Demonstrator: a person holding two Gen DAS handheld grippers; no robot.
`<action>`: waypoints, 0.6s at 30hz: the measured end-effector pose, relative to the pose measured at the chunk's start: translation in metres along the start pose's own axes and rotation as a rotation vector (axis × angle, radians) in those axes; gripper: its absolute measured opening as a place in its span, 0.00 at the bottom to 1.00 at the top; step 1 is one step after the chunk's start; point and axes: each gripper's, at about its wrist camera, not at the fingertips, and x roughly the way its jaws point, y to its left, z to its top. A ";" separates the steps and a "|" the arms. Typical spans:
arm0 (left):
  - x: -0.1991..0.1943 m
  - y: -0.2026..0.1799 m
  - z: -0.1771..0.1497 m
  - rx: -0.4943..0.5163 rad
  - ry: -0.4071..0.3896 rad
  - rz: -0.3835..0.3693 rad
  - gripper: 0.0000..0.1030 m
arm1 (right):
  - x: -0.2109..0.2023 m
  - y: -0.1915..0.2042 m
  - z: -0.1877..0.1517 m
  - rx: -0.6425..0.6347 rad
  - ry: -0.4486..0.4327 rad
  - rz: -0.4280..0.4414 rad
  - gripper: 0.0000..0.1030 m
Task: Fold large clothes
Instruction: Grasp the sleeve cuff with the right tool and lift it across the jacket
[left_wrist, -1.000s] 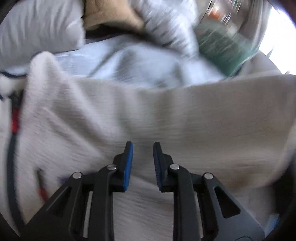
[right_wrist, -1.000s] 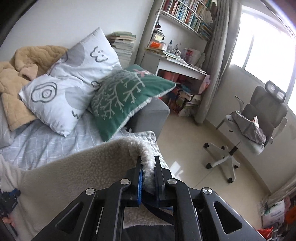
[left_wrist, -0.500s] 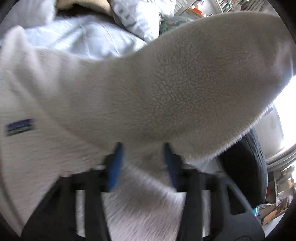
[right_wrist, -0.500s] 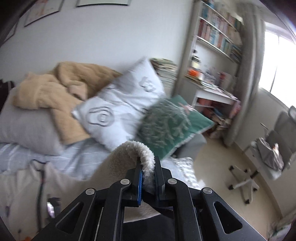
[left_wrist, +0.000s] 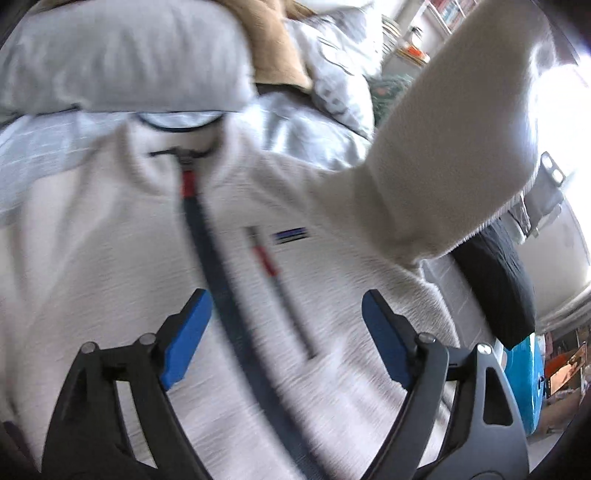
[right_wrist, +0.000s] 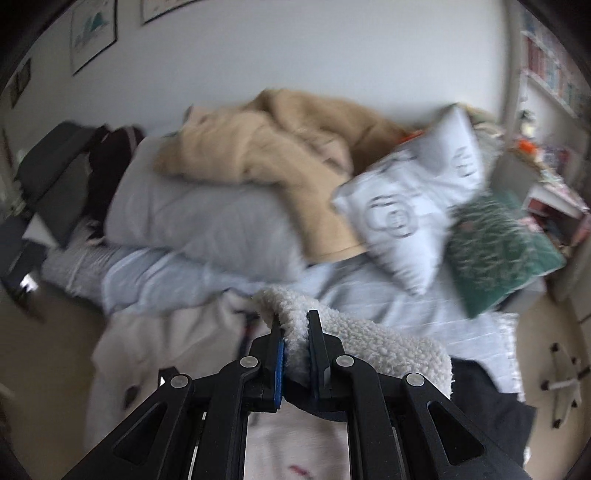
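A cream fleece jacket (left_wrist: 110, 240) lies front up on the bed, its dark zip (left_wrist: 207, 236) running down the middle and a small chest label (left_wrist: 290, 235) beside it. My left gripper (left_wrist: 282, 314) hovers above the zip, its jaws opening wide with nothing pinched between the blue pads. One sleeve (left_wrist: 443, 147) is lifted up and across at the right of the left wrist view. In the right wrist view my right gripper (right_wrist: 295, 332) is shut on the fleecy cuff (right_wrist: 291, 314) of that sleeve, held above the jacket.
At the head of the bed (right_wrist: 369, 295) are a pale blue pillow (right_wrist: 207, 221), a tan blanket (right_wrist: 280, 147), a white printed pillow (right_wrist: 413, 206) and a green cushion (right_wrist: 495, 243). A dark cushion (left_wrist: 498, 280) sits at the bed's right edge. Shelves and a desk (right_wrist: 546, 184) stand far right.
My left gripper let go of the fleece, opened wide and pulled back over the jacket front. My right gripper carried the cuff up and swung leftward, from facing the desk and chair to the pillows.
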 end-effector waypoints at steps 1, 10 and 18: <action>-0.006 0.012 0.000 -0.016 -0.003 0.007 0.81 | 0.016 0.018 0.002 -0.006 0.038 0.027 0.11; -0.046 0.101 -0.038 -0.171 -0.056 -0.022 0.81 | 0.103 0.118 -0.015 -0.046 0.245 0.206 0.21; -0.048 0.158 -0.057 -0.398 -0.095 -0.146 0.81 | 0.132 0.089 -0.038 -0.030 0.251 0.156 0.63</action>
